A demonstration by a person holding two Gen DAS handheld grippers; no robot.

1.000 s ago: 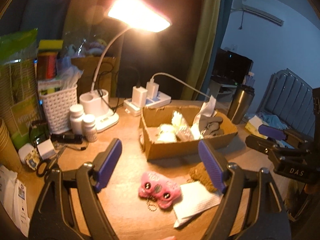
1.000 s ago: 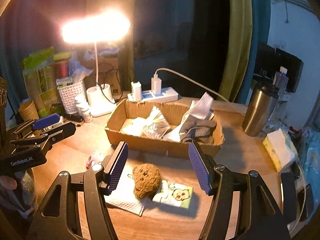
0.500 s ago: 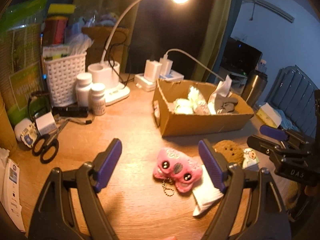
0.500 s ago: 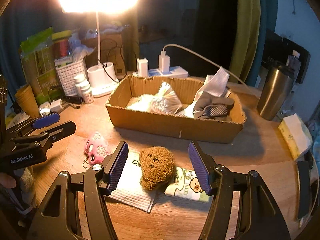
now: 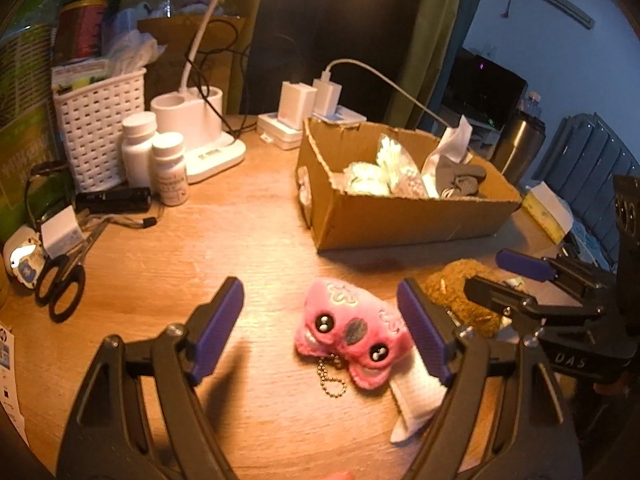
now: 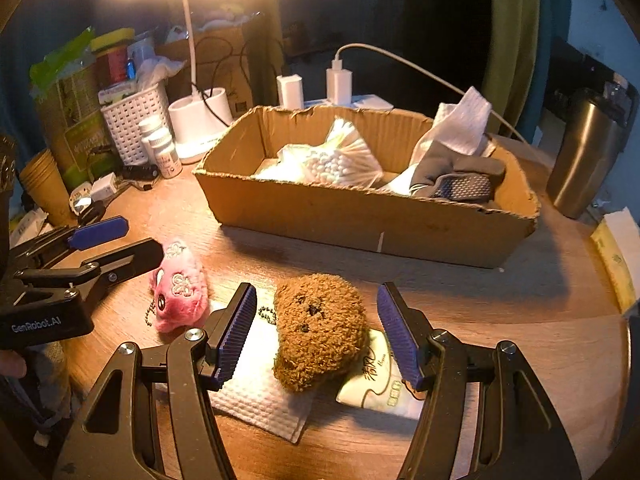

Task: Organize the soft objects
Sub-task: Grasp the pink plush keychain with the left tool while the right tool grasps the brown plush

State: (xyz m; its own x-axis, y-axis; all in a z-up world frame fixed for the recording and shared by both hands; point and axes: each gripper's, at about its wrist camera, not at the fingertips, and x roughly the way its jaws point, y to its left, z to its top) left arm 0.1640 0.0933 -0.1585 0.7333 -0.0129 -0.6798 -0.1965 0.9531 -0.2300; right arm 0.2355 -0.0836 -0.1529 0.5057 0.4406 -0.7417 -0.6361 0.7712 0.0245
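Observation:
A pink plush keychain (image 5: 354, 332) lies on the wooden table, between the open fingers of my left gripper (image 5: 322, 330), nearer the right finger. It also shows in the right wrist view (image 6: 180, 294). A brown fuzzy plush (image 6: 318, 330) lies on a white cloth (image 6: 260, 392) and a tissue pack (image 6: 384, 384), between the open fingers of my right gripper (image 6: 316, 332). A cardboard box (image 6: 360, 216) behind holds a bag of cotton swabs (image 6: 332, 160), grey socks (image 6: 456, 178) and white tissue.
A white basket (image 5: 96, 124), two pill bottles (image 5: 154, 156), a lamp base (image 5: 200, 132), scissors (image 5: 64, 276) and a flashlight stand at the left. A power strip with chargers (image 5: 308, 116) is behind the box. A steel tumbler (image 6: 588, 152) stands at the right.
Both grippers have come down and forward toward the table. The pink plush now lies between the left fingers and the brown plush between the right fingers. Both stay open.

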